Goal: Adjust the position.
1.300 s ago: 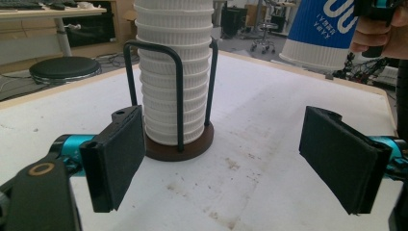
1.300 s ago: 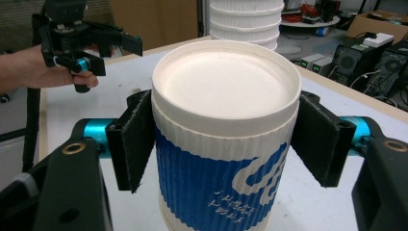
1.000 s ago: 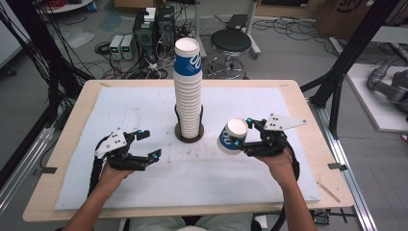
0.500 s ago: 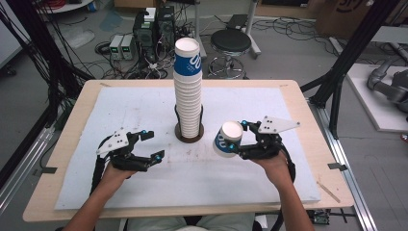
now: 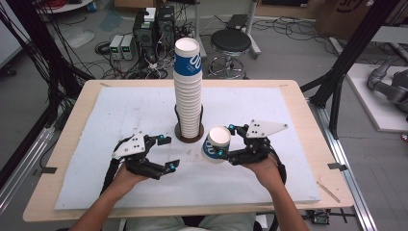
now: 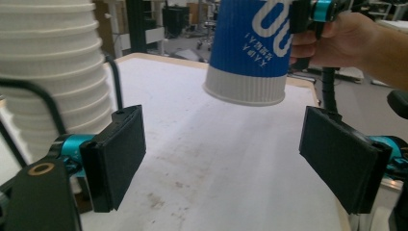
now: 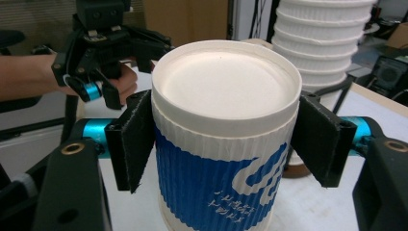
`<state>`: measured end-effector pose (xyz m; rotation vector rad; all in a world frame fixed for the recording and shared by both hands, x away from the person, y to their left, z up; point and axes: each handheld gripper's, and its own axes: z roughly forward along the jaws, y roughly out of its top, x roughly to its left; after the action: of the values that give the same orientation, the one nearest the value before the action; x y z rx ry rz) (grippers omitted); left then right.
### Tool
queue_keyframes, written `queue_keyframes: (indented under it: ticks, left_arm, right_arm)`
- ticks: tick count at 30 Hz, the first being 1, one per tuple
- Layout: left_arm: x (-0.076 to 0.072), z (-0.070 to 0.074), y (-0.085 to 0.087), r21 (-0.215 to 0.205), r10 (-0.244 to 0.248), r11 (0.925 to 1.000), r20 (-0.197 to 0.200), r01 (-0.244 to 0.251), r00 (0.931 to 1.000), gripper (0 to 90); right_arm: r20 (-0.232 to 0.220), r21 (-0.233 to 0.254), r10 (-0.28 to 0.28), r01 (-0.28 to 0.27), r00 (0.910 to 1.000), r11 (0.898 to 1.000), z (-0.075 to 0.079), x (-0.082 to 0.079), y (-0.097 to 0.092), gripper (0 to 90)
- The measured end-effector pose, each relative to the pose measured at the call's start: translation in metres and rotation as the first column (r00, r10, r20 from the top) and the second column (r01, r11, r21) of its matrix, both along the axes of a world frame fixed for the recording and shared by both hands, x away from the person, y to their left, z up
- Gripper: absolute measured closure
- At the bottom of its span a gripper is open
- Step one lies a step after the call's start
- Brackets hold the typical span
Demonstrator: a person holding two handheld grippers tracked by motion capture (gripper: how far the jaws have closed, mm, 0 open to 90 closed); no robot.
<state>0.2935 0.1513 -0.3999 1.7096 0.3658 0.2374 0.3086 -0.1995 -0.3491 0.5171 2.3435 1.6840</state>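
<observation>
The cup's (image 7: 223, 144) rim (its lower end) is cut off by the frame edge.

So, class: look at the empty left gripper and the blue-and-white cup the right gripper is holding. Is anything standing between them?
Nothing visible does. The left gripper has its jaws wide apart, and ahead of them lies bare white mat up to the cup, held above the mat by the right gripper. The cup stack stands off to the side.

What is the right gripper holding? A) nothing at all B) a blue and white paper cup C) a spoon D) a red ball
B: the right gripper has its fingers pressed on both sides of a blue and white paper cup, lifted beside the tall cup stack.
</observation>
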Motion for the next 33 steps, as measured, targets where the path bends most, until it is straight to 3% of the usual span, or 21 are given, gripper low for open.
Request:
queue_keyframes:
  ticks: [7,10,16,20,33]
  left_arm:
    - [-0.002,0.012,-0.021,-0.008,-0.093,0.9956,0.027,0.093,0.9953,16.1]
    - [0.003,0.015,-0.036,-0.006,-0.13,0.9915,0.031,0.13,0.991,16.1]
    - [0.012,0.012,-0.047,-0.027,-0.15,0.9883,0.006,0.15,0.9887,16.1]
    - [0.012,0.009,-0.05,-0.005,-0.169,0.9856,0.003,0.169,0.9856,16.1]
    - [0.009,0.007,-0.049,-0.013,-0.168,0.9857,0.007,0.168,0.9858,16.1]
  right_arm:
    - [0.011,0.009,0.032,-0.032,0.9994,0.999,0.005,-0.009,0.008,28.9]
    - [0.02,0.059,0.07,-0.071,0.9974,0.996,0.011,-0.009,0.01,28.9]
    - [0.013,0.069,0.119,-0.119,0.9929,0.99,0.012,0.0,0.016,29.0]
    - [0.0,0.069,0.139,-0.138,0.9903,0.988,0.008,0.005,0.019,29.1]
    - [-0.02,0.08,0.204,-0.202,0.9788,0.976,0.004,0.001,0.033,29.4]
